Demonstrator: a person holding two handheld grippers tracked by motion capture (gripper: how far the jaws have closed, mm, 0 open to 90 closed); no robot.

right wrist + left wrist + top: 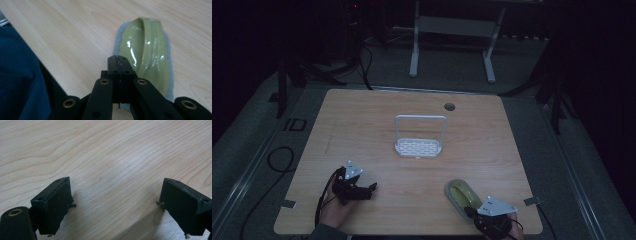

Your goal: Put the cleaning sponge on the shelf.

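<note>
I note the wooden table [362,125] spanning the frame; a white rack [419,145] stands centre. Lower right, the green dish [463,196] lies beside my right gripper [472,212], jaws together. Lower left, left gripper [371,188], jaws apart, empty.

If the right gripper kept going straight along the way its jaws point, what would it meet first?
Most likely the green plate. The right gripper has its jaws shut, their tips at or just over the plate's near rim, pointing along it. Whether they already touch it is unclear from the right gripper view.
</note>
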